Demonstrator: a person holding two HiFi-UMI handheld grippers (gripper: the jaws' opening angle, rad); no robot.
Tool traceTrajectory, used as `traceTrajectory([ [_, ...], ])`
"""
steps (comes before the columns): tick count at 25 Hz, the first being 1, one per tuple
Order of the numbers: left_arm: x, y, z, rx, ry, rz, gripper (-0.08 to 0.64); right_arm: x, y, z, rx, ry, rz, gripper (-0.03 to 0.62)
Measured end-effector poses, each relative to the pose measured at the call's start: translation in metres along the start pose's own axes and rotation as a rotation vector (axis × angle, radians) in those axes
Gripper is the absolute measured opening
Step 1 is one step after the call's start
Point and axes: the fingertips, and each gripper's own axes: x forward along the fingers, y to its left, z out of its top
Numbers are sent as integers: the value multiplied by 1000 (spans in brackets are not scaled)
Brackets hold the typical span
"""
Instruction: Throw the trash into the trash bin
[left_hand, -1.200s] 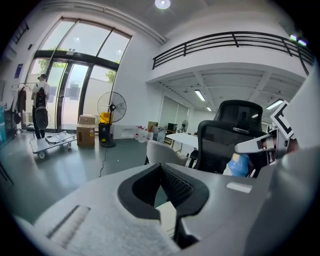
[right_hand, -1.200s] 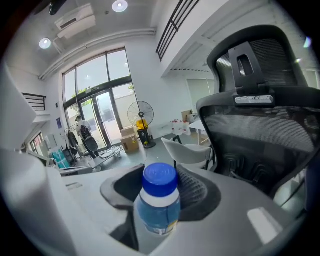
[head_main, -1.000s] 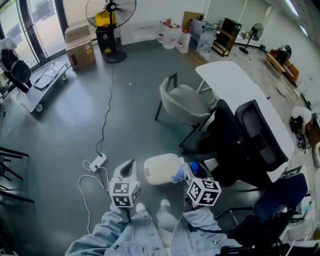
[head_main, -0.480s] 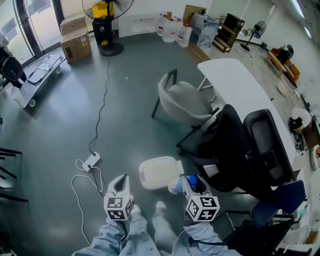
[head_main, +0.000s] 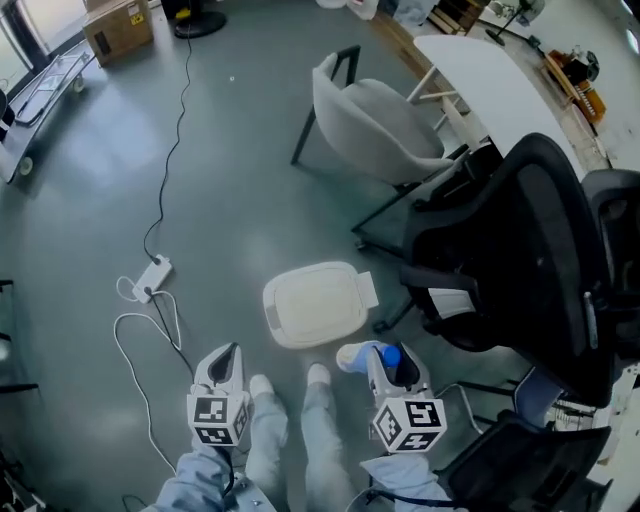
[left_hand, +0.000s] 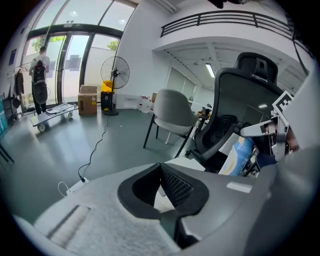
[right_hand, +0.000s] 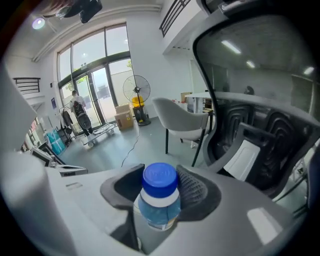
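A white trash bin (head_main: 315, 305) with its lid down stands on the grey floor just ahead of my feet. My right gripper (head_main: 385, 362) hovers at the bin's near right corner, shut on a clear plastic bottle (head_main: 360, 354) with a blue cap. In the right gripper view the bottle (right_hand: 160, 200) stands upright between the pads of the right gripper (right_hand: 160, 182). My left gripper (head_main: 227, 360) hangs to the bin's near left, open, with nothing between its jaws. In the left gripper view the bin (left_hand: 186, 163) shows past the left gripper (left_hand: 160, 185), and the bottle (left_hand: 244, 156) is at the right.
A black office chair (head_main: 520, 250) stands close on the right of the bin, a grey chair (head_main: 375, 115) and a white table (head_main: 500, 80) behind it. A power strip with white cable (head_main: 152, 278) lies on the floor at the left. My shoes (head_main: 262, 385) are below the bin.
Both grippers have sunk toward the floor, and the bin now looks larger and closer. The bottle stays in the right gripper.
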Motion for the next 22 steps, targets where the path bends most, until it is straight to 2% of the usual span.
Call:
traceTrajectory([
  [4, 26, -3, -44, 15, 43, -39, 9, 18, -12, -47, 34, 28, -42, 201],
  [7, 38, -1, -63, 49, 63, -71, 9, 23, -15, -62, 31, 34, -63, 201],
  [17, 91, -15, -84, 115, 94, -165, 9, 23, -36, -91, 71, 50, -102, 202],
  [22, 126, -20, -94, 121, 106, -192, 9, 21, -50, -104, 88, 61, -130, 202],
])
